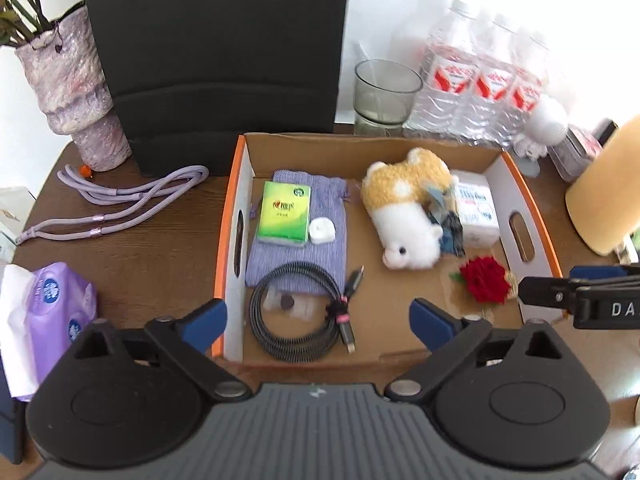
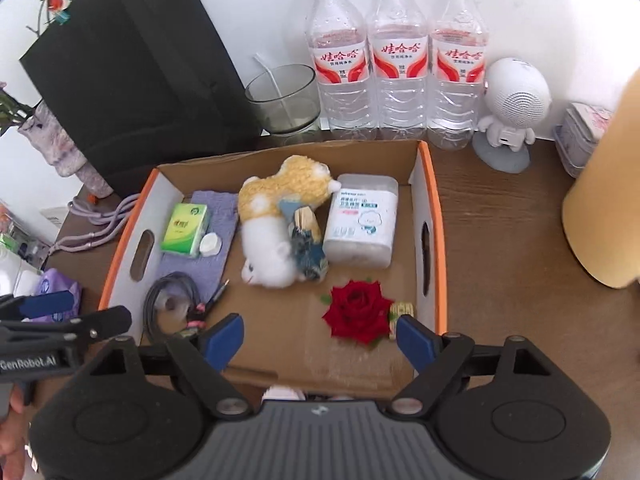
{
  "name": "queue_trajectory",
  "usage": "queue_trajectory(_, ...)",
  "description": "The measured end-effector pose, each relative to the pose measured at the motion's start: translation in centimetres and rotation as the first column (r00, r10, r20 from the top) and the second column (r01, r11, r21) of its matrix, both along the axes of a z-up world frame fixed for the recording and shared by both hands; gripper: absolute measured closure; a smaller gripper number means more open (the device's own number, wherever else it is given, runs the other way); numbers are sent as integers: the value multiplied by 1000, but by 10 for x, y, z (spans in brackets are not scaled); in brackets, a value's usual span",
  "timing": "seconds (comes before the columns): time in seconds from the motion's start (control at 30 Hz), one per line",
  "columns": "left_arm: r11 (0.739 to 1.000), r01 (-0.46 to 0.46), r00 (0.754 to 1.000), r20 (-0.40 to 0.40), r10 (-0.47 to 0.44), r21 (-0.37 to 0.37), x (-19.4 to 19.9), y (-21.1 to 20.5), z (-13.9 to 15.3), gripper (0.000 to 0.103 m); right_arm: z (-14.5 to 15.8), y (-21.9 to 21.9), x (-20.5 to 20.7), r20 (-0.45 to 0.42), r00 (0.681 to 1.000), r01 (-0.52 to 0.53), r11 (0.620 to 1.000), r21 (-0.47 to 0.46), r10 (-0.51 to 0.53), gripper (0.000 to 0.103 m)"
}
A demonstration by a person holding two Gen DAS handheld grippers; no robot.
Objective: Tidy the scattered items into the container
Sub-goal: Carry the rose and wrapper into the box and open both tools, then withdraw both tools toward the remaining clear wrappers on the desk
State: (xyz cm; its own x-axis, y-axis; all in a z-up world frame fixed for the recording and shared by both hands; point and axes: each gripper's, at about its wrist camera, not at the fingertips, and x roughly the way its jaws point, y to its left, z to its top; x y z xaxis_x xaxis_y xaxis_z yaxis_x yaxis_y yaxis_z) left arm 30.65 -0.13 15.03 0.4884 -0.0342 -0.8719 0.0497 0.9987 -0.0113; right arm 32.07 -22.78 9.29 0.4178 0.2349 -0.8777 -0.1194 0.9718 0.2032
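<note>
Both grippers' jaws wide, empty, above box (image 1: pixel 532 216).

cut off: yellow cylinder (image 2: pixel 604 196) at right edge | hidden: part of cable (image 2: pixel 170 304) behind box wall (image 2: pixel 132 236)

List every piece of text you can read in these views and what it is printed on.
"娃哈哈": red labels of the three water bottles.
"GenRobot.AI": side of the left gripper.
"DA", cut off by the frame edge: right gripper.
Green tissue pack, white tub, purple tissue pack: print too small or blurred.
</note>
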Motion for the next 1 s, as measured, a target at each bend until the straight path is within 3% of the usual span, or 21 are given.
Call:
queue_trajectory(0.1,1000,-10,1000,21,9,28,-14,-2,3,1,6,1,-19,22,1000,4,1000,-12,-4,20)
queue_trajectory(0.17,998,-63,991,123,59,31,-36,-2,6,0,9,-2,-37,92,995,33,999,0,-33,19)
queue_trajectory(0.2,995,-96,974,208,91,16,-52,0,6,0,10,-2,-49,145,988,43,999,11,-44,19)
queue_trajectory(0.27,990,-136,913,386,136,-27,-88,3,1,0,7,0,-77,284,958,40,999,14,-42,19)
queue_trajectory(0.33,991,-120,858,498,129,-51,-115,3,-8,0,-1,5,-103,404,914,38,999,-8,-31,19)
queue_trajectory(0.5,988,-146,800,580,153,-58,-148,2,-20,0,-21,9,-143,571,821,29,1000,8,-29,19)
queue_trajectory(0.63,993,-113,801,589,111,-33,-158,-3,-22,0,-26,15,-154,588,809,55,997,-45,-19,20)
queue_trajectory(0.8,994,-108,814,571,106,-32,-184,2,-25,0,-25,11,-179,592,805,52,998,-21,-30,21)
queue_trajectory(0.9,994,-66,831,547,102,-85,-218,7,-31,0,-28,6,-223,628,778,29,1000,0,-23,19)
queue_trajectory(1.0,990,-38,845,524,104,-134,-259,8,-44,0,-44,-3,-266,601,798,5,998,65,-43,19)
